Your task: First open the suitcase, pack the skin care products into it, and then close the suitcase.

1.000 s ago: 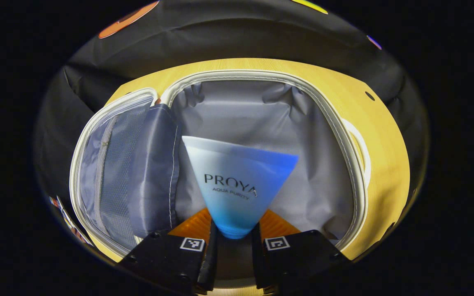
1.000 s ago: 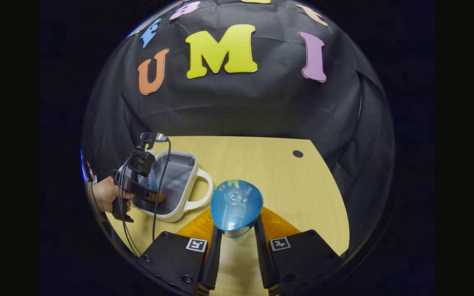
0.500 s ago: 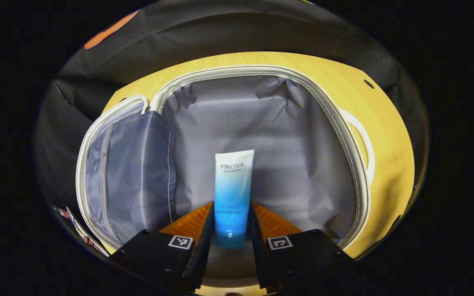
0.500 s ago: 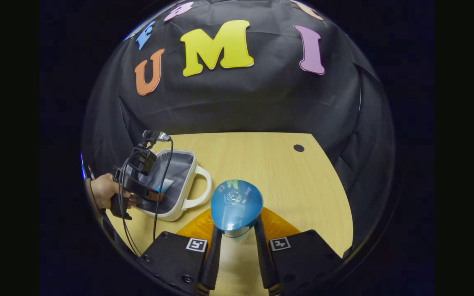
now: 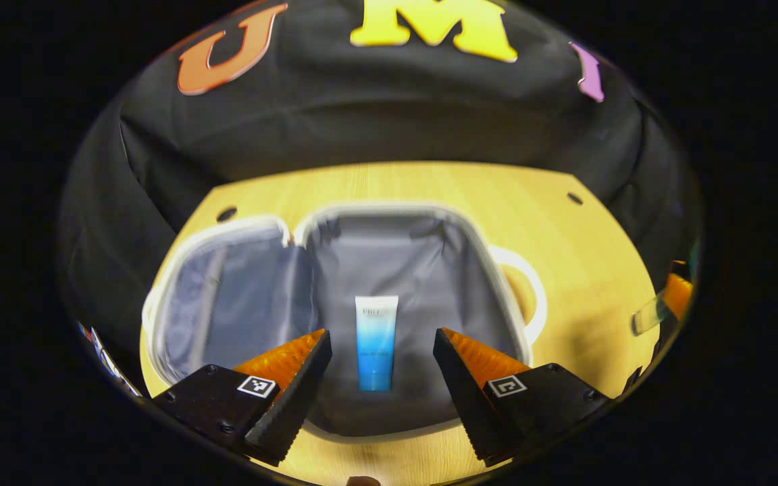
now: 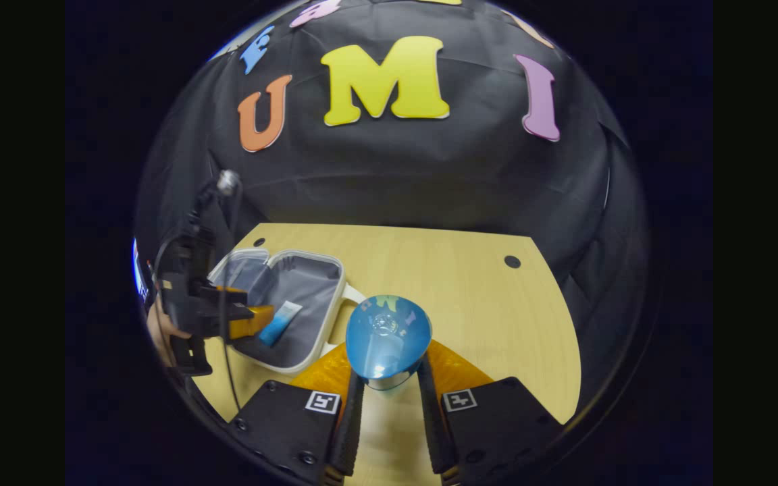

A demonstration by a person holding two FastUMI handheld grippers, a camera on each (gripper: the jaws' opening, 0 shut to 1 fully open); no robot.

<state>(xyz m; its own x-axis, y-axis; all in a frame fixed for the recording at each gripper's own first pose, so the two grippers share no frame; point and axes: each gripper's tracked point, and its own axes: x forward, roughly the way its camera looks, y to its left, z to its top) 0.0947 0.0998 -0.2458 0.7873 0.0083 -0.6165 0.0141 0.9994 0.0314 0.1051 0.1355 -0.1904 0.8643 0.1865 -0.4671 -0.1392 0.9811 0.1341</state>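
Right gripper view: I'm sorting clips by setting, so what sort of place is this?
Likely a staged recording booth, not a home: black cloth wall behind a bare wooden table, where a small open suitcase sits, with a person's hand-held left tongs beside it.

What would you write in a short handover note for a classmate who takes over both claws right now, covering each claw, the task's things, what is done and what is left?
Left claw: open, above the open suitcase, holding nothing.
Right claw: shut on a blue bottle, above the wooden table, to the right of the suitcase.
Blue tube: lying flat on the grey lining inside the suitcase.
Done: suitcase opened, tube packed.
Left: put the blue bottle in the suitcase, then close the lid, which lies open to the left.
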